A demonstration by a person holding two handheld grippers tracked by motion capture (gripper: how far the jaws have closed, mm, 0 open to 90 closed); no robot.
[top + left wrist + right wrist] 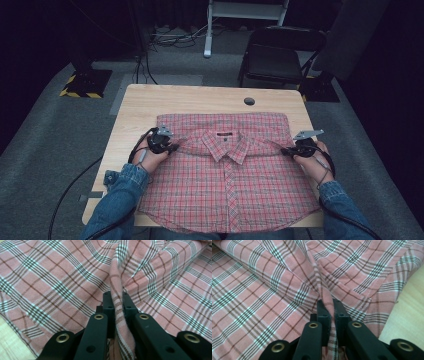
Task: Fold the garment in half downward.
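Observation:
A red plaid shirt (225,175) lies front up on the wooden table (200,100), collar toward the far side, hem at the near edge. My left gripper (172,148) is shut on a pinched ridge of the shirt (116,285) at its left shoulder. My right gripper (285,150) is shut on a fold of the shirt (324,292) at its right shoulder. In both gripper views the cloth rises in a taut crease between the black jaws. The fabric is drawn slightly up and inward at both pinch points.
A round cable hole (249,101) sits in the table's far part. A black folding chair (280,55) stands beyond the table on the grey carpet. Bare wood (409,315) shows beside the shirt's right edge. Cables trail from both grippers.

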